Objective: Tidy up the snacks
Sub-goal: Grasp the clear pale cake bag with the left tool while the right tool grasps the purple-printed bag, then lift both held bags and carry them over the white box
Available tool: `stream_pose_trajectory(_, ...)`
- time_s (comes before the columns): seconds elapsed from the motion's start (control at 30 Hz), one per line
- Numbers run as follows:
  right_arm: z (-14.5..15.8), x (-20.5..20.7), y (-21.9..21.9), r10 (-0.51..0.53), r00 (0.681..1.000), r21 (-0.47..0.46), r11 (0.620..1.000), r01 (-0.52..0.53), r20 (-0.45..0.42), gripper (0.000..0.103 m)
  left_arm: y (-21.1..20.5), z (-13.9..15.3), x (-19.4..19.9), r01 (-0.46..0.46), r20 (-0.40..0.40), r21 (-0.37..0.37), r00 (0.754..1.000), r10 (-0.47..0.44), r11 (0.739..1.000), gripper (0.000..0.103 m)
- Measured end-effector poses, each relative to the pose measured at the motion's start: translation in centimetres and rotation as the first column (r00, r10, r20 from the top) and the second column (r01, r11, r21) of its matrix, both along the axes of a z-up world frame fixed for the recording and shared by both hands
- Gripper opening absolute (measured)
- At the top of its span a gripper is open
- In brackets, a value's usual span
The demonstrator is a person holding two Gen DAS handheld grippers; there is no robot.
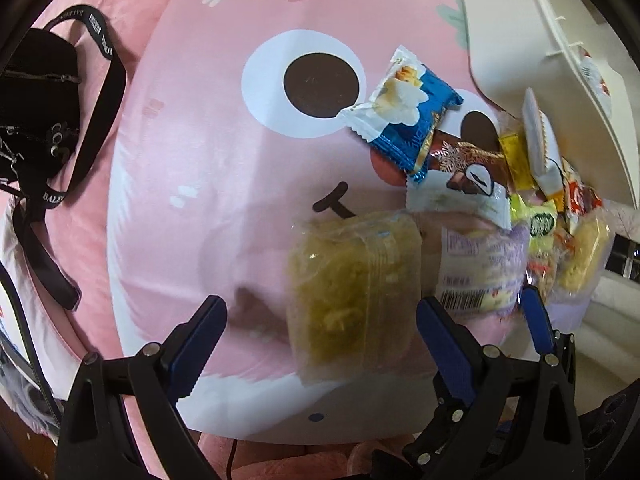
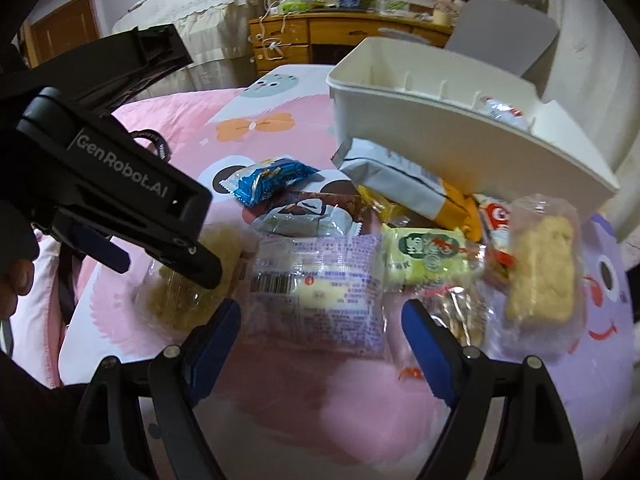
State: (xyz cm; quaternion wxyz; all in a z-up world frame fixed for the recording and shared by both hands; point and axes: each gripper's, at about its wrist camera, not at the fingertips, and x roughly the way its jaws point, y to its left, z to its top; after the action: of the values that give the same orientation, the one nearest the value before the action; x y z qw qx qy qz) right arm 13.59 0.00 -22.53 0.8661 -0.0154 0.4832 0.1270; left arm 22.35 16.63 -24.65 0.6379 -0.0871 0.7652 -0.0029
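A pile of wrapped snacks lies on a pink cartoon blanket (image 1: 192, 200). My left gripper (image 1: 320, 320) is open around a clear pack of yellowish noodle snack (image 1: 352, 292), one finger on each side, apart from it. My right gripper (image 2: 320, 320) is open around a purple-printed pack with a barcode (image 2: 316, 288), which also shows in the left wrist view (image 1: 480, 268). A blue packet (image 1: 408, 116), a brown chocolate packet (image 1: 464, 164), a green packet (image 2: 428, 256) and a clear pack of pale crackers (image 2: 540, 276) lie near. A white bin (image 2: 460, 120) stands behind the pile.
A black bag with a lettered strap (image 1: 40, 112) lies at the left of the blanket. The left gripper's body (image 2: 120, 192) crosses the right wrist view. A wooden desk (image 2: 344, 36) and a grey chair (image 2: 508, 28) stand beyond the bed.
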Motion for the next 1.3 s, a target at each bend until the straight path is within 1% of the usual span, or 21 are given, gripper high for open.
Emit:
stream_pose_trajectory(0.1, -0.5, 0.5, -0.3, 0.014, 1.000, 0.020, 1.000, -0.014, -0.009, 0.083, -0.5, -0.6, 0.5, -0.008, -0.026, 0.006, 1.000, 0.008, 1.000, 0.091)
stream_pose_trajectory(0.2, -0.9, 0.9, -0.5, 0.032, 0.999, 0.036, 0.999, -0.031, -0.012, 0.084, -0.7, -0.9, 0.7, -0.021, -0.043, 0.007, 0.999, 0.021, 1.000, 0.083)
stream_pose_trajectory(0.3, -1.2, 1.3, -0.5, 0.055, 0.998, 0.051, 0.997, -0.053, -0.023, 0.084, -1.2, -1.2, 1.0, -0.021, -0.058, 0.019, 0.998, 0.022, 1.000, 0.079)
stream_pose_trajectory(0.37, -1.6, 1.5, -0.6, 0.067, 0.997, 0.071, 0.995, -0.064, -0.037, 0.083, -1.5, -1.4, 1.2, -0.016, -0.064, 0.020, 0.998, 0.017, 1.000, 0.074)
stream_pose_trajectory(0.43, -1.7, 1.6, -0.6, 0.073, 0.997, 0.075, 0.995, -0.070, -0.038, 0.083, -2.3, -1.2, 1.3, -0.018, -0.072, 0.018, 0.997, 0.019, 1.000, 0.066)
stream_pose_trajectory(0.47, -1.8, 1.7, -0.5, 0.077, 0.996, 0.075, 0.994, -0.074, -0.042, 0.082, -2.3, -1.3, 1.4, -0.018, -0.075, 0.022, 0.997, 0.019, 1.000, 0.066)
stream_pose_trajectory(0.53, -1.9, 1.7, -0.6, 0.081, 0.996, 0.076, 0.994, -0.078, -0.038, 0.080, -2.6, -1.1, 1.5, -0.013, -0.077, 0.037, 0.997, 0.016, 0.999, 0.059)
stream_pose_trajectory(0.57, -1.9, 1.7, -0.5, 0.082, 0.996, 0.079, 0.994, -0.079, -0.035, 0.077, -2.6, -1.1, 1.6, -0.013, -0.078, 0.042, 0.997, 0.016, 0.999, 0.057)
stream_pose_trajectory(0.63, -1.8, 1.6, -0.6, 0.085, 0.996, 0.081, 0.993, -0.082, -0.033, 0.074, -2.5, -1.0, 1.6, -0.016, -0.080, 0.057, 0.997, 0.021, 0.998, 0.050)
stream_pose_trajectory(0.73, -1.8, 1.8, -0.6, 0.081, 0.996, 0.080, 0.994, -0.078, -0.035, 0.073, -2.2, -0.8, 1.5, -0.020, -0.076, 0.055, 0.997, 0.025, 0.998, 0.043)
stream_pose_trajectory(0.9, -1.6, 1.8, -0.3, 0.065, 0.997, 0.063, 0.996, -0.062, -0.038, 0.071, -1.6, -0.3, 0.4, 0.007, -0.059, 0.045, 0.998, -0.004, 0.999, 0.039)
stream_pose_trajectory(1.1, -1.2, 1.2, 0.0, 0.033, 0.999, 0.051, 0.998, -0.031, -0.039, 0.064, -0.6, 0.6, -1.4, 0.031, -0.039, 0.027, 0.999, -0.030, 0.999, 0.038)
stream_pose_trajectory(1.3, -0.5, -0.1, 1.1, -0.002, 1.000, 0.035, 0.999, 0.003, -0.028, 0.056, 1.1, 2.3, -3.1, 0.074, -0.004, 0.028, 0.997, -0.074, 0.997, 0.038)
